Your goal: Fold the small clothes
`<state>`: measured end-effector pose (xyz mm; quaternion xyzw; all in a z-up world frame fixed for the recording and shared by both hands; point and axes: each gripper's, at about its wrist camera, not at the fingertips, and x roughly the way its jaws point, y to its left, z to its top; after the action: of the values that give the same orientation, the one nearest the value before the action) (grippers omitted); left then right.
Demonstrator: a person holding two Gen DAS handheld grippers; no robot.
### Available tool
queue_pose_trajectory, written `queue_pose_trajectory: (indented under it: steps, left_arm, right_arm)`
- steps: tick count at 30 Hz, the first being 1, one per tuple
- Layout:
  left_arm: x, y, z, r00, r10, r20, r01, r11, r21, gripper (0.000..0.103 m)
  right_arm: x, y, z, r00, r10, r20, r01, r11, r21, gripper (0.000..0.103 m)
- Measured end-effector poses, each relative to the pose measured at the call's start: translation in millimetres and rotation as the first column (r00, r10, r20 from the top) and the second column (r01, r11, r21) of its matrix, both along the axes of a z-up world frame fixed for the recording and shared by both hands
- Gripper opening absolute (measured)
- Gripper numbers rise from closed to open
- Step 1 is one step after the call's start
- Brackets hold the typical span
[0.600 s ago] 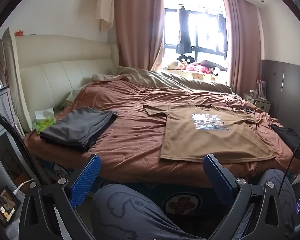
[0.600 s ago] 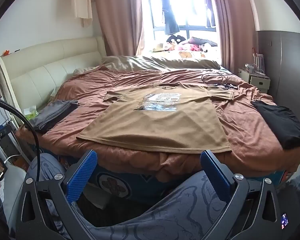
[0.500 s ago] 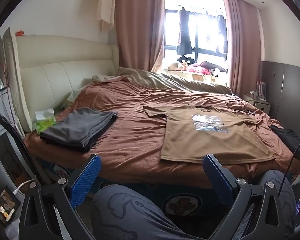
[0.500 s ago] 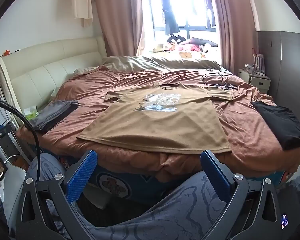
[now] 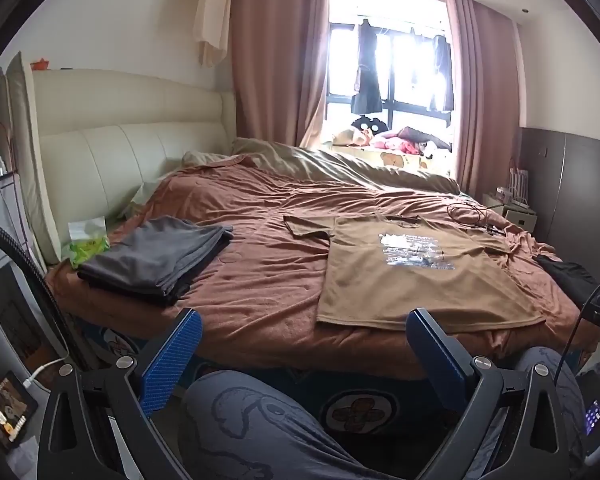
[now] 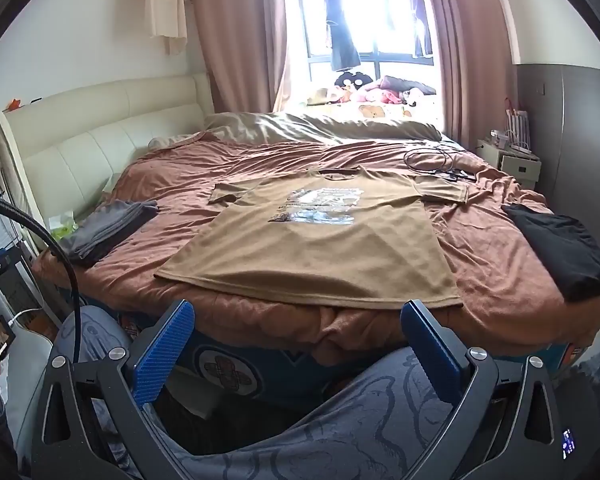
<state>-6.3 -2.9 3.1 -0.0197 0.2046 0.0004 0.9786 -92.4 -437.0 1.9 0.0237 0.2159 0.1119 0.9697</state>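
Both claws are held wide apart with nothing between their blue pads: the left claw point(image 5: 300, 356) and the right claw point(image 6: 296, 348) are poised low, tilted slightly downward, above the person's patterned trouser knees point(image 6: 380, 420), short of the bed point(image 5: 260, 280).

Just beyond the right claw, a tan T-shirt point(image 6: 320, 248) is spread flat, print up, its hem at the near edge of the brown bedspread. Folded grey clothes point(image 5: 156, 260) are stacked to the left, a black garment point(image 6: 560, 248) to the right.

For a neat fold, the hem corners would best be pinched together, one per claw, and lifted evenly. Whether the far sleeve lies smooth cannot be judged through the lens distortion.
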Motion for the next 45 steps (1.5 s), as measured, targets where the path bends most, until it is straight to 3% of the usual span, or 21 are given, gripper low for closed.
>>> queue_pose_trajectory:
  steps: [45]
  left_arm:
    - [-3.4,-0.1,-4.9,1.000,-0.027,0.011,0.027,0.999,-0.024,0.102]
  right_arm:
    - [2.0,-2.3,-2.2,1.000,-0.004,0.002,0.004,1.000,0.001,0.103]
